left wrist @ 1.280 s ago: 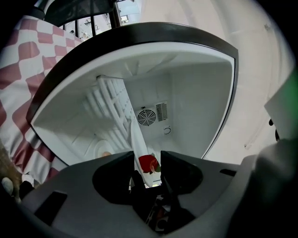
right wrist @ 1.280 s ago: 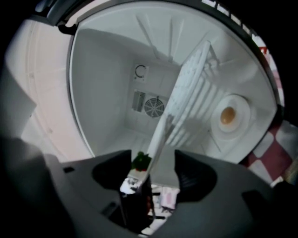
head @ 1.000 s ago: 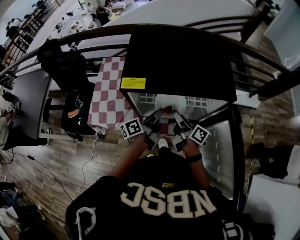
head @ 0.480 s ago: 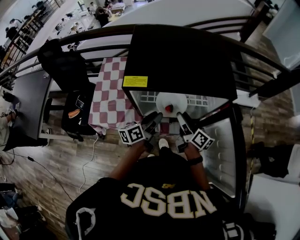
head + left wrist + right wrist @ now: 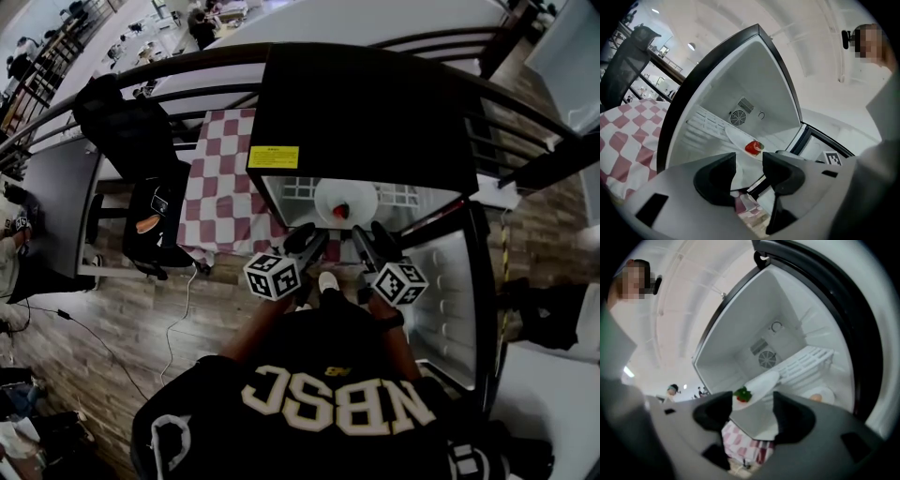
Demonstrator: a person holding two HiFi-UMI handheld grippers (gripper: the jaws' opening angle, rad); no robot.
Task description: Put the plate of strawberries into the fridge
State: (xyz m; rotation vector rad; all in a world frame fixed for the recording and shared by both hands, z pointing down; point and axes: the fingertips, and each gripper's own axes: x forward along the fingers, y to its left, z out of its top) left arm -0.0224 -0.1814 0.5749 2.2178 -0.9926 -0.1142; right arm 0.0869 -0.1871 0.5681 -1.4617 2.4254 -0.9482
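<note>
A white plate [image 5: 345,199] with one red strawberry [image 5: 340,211] rests on a shelf inside the open black fridge [image 5: 366,112]. The same plate [image 5: 737,139] and strawberry [image 5: 753,147] show in the left gripper view, and plate [image 5: 761,382] and strawberry [image 5: 742,395] in the right gripper view. My left gripper [image 5: 309,242] and right gripper [image 5: 369,241] hang just outside the fridge's front, both open and empty, a short way from the plate.
The fridge door [image 5: 448,300] stands open at the right. A red-and-white checked tablecloth [image 5: 217,187] covers the table left of the fridge. A black office chair [image 5: 131,131] stands further left. A small dish holding a pale round item [image 5: 818,396] sits in the fridge's lower right.
Both grippers have drawn back from the plate toward me and out of the fridge. The plate stays on the shelf.
</note>
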